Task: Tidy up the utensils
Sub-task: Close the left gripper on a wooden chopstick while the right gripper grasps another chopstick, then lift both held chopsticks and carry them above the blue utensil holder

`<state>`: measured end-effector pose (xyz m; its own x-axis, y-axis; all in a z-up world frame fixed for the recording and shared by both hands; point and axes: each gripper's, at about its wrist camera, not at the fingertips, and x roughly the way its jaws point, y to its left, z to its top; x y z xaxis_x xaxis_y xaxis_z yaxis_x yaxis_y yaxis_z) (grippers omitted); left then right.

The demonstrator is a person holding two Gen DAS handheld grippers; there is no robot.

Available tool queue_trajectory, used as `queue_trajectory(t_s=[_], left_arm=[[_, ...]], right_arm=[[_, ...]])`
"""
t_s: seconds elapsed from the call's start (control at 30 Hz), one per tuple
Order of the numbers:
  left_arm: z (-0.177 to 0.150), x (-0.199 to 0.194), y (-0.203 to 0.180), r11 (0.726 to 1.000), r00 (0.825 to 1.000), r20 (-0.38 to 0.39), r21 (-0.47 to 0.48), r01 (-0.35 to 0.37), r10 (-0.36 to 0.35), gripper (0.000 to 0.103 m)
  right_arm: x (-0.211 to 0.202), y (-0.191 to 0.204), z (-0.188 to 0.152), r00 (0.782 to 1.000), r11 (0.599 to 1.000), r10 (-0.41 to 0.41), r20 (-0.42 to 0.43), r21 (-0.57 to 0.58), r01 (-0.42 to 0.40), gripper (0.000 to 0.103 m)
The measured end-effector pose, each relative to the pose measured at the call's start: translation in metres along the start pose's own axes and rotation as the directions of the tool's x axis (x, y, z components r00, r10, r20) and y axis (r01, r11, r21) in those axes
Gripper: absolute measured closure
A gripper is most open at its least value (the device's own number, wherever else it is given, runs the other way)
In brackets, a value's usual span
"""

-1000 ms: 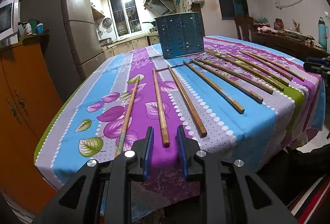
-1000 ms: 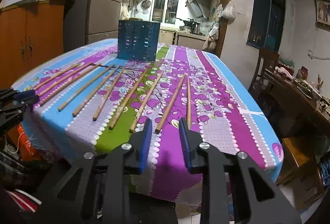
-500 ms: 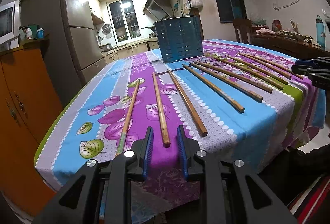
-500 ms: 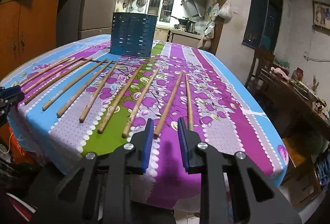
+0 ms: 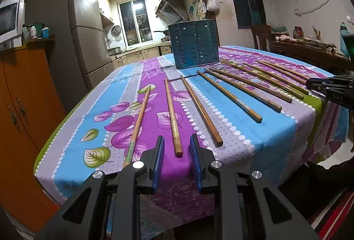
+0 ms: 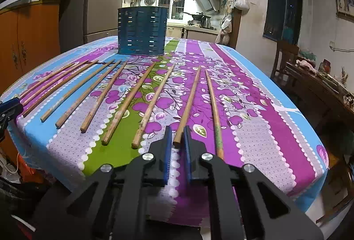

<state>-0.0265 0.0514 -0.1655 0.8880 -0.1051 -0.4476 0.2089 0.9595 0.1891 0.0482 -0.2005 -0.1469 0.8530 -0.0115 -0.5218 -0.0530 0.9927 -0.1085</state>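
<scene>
Nearest in the right wrist view, the right gripper (image 6: pixel 176 140) has just been closing, and its blue pads now pinch the near end of one chopstick (image 6: pixel 187 105), the second from the right in the row; the stick lies flat on the desk (image 6: pixel 254 129), so the grasp looks made but the lift is not yet begun. Just beside it on the right lies a stick with a greenish end (image 6: pixel 214 107), touching nothing but the cloth. In the left wrist view, the left gripper (image 5: pixel 177 151) hangs at the near edge of the desk with its jaws parted and nothing between the pads; the end of another chopstick (image 5: pixel 172 116) sits just ahead of the gap, short of being grasped. Further out, the rest of the chopsticks (image 6: pixel 124 105) lie fanned across the flowered cloth, roughly side by side, apart from one another, their far ends pointing toward the blue slotted holder (image 6: pixel 142 31) that stands upright near the middle of the desk. I count about eleven sticks out on the cloth across the two views, and no stick shows above the holder's rim, though its inside is hidden. By my reading the job is at its very start: one stick is gripped, none stored, and every stick is left to carry to the holder.
</scene>
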Motion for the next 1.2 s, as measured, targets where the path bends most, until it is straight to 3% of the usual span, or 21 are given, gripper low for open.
queue_trajectory(t_s=[0.27, 0.37, 0.63, 0.87, 1.2], left_arm=[[-0.002, 0.0, 0.003, 0.999, 1.0, 0.007, -0.035, 0.02, -0.02, 0.078], [-0.003, -0.001, 0.0, 0.999, 0.999, 0.009, -0.018, 0.047, -0.047, 0.093], [-0.002, -0.005, -0.001, 0.999, 0.999, -0.004, 0.004, 0.041, -0.041, 0.094], [0.027, -0.033, 0.011, 0.997, 0.996, 0.074, -0.058, 0.059, -0.055, 0.095], [0.098, -0.065, 0.033, 0.989, 0.969, 0.237, -0.105, 0.101, -0.074, 0.095]], right_arm=[[-0.004, 0.003, -0.002, 1.0, 1.0, 0.014, 0.001, 0.01, -0.014, 0.097], [-0.008, 0.004, -0.002, 1.0, 1.0, 0.019, 0.011, 0.011, -0.019, 0.097], [-0.032, 0.001, 0.007, 0.997, 1.0, 0.017, 0.071, 0.009, -0.017, 0.097], [-0.054, -0.003, 0.022, 0.99, 1.0, 0.016, 0.137, 0.009, -0.018, 0.098], [-0.083, -0.017, 0.057, 0.962, 1.0, 0.007, 0.274, 0.01, -0.01, 0.098]])
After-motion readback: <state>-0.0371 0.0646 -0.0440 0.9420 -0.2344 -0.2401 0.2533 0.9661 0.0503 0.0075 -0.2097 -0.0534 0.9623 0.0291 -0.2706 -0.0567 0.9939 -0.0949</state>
